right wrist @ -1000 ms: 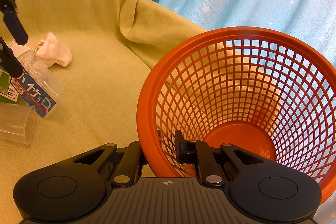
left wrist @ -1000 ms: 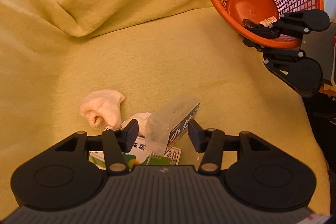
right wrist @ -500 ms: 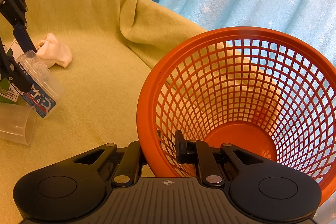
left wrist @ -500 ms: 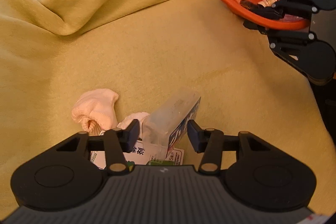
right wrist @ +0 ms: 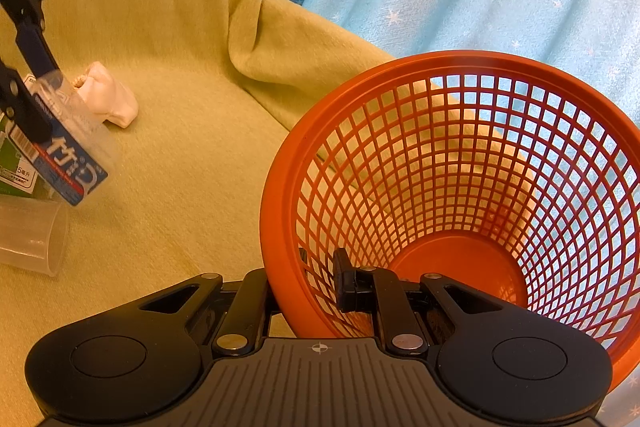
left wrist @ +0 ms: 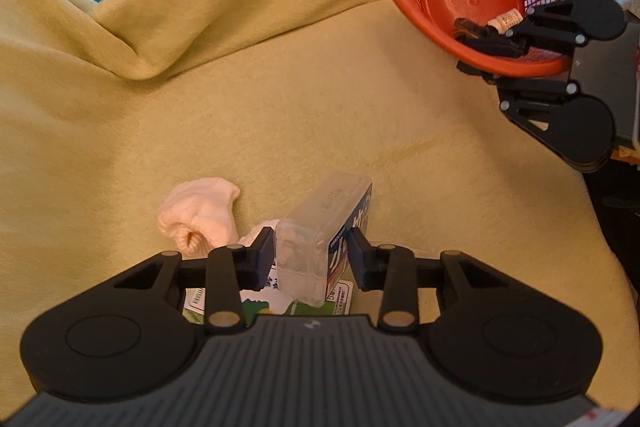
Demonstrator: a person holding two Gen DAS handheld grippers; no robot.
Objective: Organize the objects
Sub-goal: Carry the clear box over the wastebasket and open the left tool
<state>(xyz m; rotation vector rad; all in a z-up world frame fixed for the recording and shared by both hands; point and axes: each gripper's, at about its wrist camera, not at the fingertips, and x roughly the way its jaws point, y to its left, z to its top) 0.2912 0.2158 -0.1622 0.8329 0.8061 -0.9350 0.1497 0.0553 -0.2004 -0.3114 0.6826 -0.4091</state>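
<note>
A yellow-green blanket [left wrist: 280, 115] covers the seat, with a blue starred cloth behind. The left tongs [left wrist: 311, 255] have just been closing on a clear plastic box [left wrist: 320, 231]; both pads now touch its sides. Best to squeeze evenly and lift straight up before carrying it right. Left of the box lies a pink sock [left wrist: 200, 213], a paper packet [left wrist: 260, 301] beneath, a clear cup [right wrist: 32, 237] near. The right tongs [right wrist: 304, 287] clamp the orange basket [right wrist: 472, 75] rim, tilting it.
</note>
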